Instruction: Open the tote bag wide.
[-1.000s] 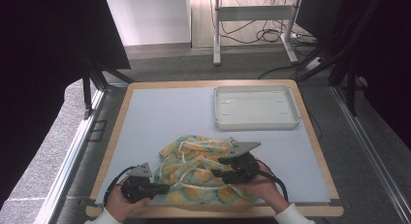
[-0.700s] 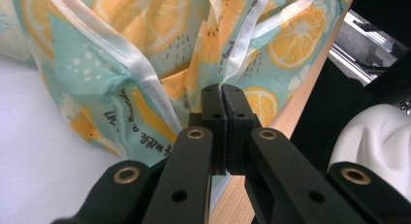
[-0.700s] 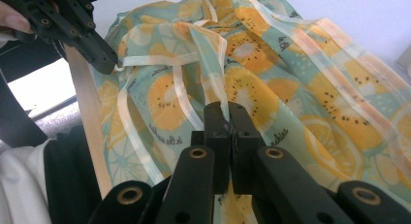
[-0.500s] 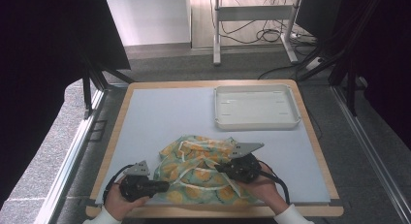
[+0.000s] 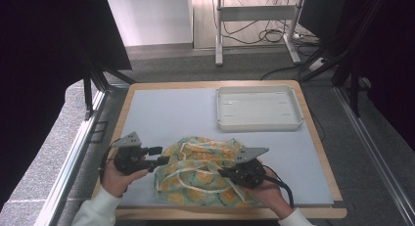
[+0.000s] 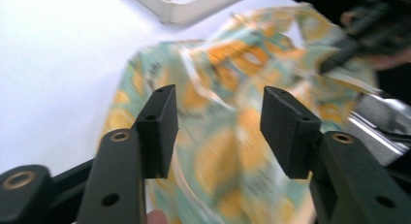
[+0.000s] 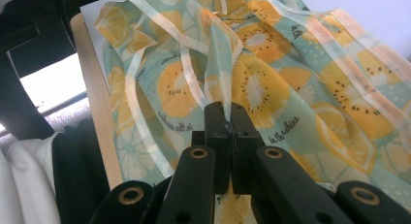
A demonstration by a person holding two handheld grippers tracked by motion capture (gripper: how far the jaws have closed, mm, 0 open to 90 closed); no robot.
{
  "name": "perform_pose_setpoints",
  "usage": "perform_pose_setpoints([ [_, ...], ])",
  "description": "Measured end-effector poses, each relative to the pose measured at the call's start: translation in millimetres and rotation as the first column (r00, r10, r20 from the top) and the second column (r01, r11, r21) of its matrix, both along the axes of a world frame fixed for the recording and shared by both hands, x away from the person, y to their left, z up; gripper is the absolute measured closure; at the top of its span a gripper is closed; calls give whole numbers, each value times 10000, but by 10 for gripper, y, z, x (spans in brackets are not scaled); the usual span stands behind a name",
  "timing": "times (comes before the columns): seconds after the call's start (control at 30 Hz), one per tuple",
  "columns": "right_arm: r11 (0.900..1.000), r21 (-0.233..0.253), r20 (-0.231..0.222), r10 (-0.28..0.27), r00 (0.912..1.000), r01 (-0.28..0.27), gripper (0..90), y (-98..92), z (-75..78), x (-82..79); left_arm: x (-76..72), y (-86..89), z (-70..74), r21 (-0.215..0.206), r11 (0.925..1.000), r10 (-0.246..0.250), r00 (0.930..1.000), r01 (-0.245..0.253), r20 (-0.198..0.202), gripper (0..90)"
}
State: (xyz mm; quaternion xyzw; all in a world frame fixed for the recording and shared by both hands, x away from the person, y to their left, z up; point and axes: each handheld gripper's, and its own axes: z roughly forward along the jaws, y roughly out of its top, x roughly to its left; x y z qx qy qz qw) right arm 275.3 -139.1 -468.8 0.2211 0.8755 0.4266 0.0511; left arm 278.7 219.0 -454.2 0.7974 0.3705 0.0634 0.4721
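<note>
Left gripper [image 5: 157, 156] shifted up to cloth [image 5: 205, 169] left edge, jaws apart

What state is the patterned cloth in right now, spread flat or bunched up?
Bunched up. The cloth lies crumpled with folds and ridges near the table's front edge, and the right gripper is shut on a raised fold.
</note>
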Motion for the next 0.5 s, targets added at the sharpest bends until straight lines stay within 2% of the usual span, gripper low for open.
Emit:
perform_pose_setpoints([
  [0.07, 10000, -24, 23, 28, 10000, -28, 883, 4, -5, -2, 158, -92, -26, 387, 9993, -19, 10000, 16, 80, 414],
  [0.1, 10000, -27, 22, 39, 10000, -39, 883, 5, -8, -2, 307, -184, -77, 697, 9975, -136, 9999, 135, 11, 397],
  [0.13, 10000, -35, 15, 41, 10000, -41, 883, 7, -12, -3, 379, -223, -112, 844, 9959, -308, 9995, 317, -114, 375],
  [0.17, 10000, -35, 15, 41, 10000, -41, 883, 7, -12, -3, 379, -223, -112, 844, 9959, -308, 9995, 317, -114, 353],
  [0.2, 10000, -50, -16, 48, 10000, -48, 883, 8, -20, -5, 499, -299, -196, 1025, 9934, -474, 9978, 520, -466, 334],
  [0.23, 10000, -51, -19, 58, 10000, -58, 883, 8, -23, -6, 499, -299, -196, 1025, 9934, -474, 9978, 520, -466, 334],
  [0.3, 10000, -59, -14, 75, 10000, -75, 883, 7, -26, -7, 572, -357, -271, 1063, 9914, -680, 9946, 762, -785, 336],
  [0.33, 9999, -76, -6, 91, 10000, -92, 883, 6, -32, -8, 594, -403, -319, 1299, 9869, -848, 9924, 961, -893, 383],
  [0.37, 9999, -76, -6, 91, 10000, -92, 883, 6, -32, -8, 594, -403, -319, 1299, 9869, -848, 9924, 961, -893, 431],
  [0.4, 9999, -89, -1, 91, 10000, -91, 883, 5, -34, -8, 592, -419, -334, 1480, 9839, -877, 9920, 1006, -908, 431],
  [0.43, 9999, -91, 2, 86, 10000, -86, 883, 5, -35, -9, 580, -437, -349, 1528, 9836, -824, 9925, 955, -900, 489],
  [0.47, 9999, -103, 21, 72, 10000, -72, 883, 6, -35, -12, 561, -444, -362, 1639, 9810, -892, 9917, 1036, -928, 638],
  [0.5, 9999, -103, 21, 72, 10000, -72, 883, 6, -35, -12, 561, -444, -362, 1639, 9810, -892, 9917, 1036, -928, 704],
])
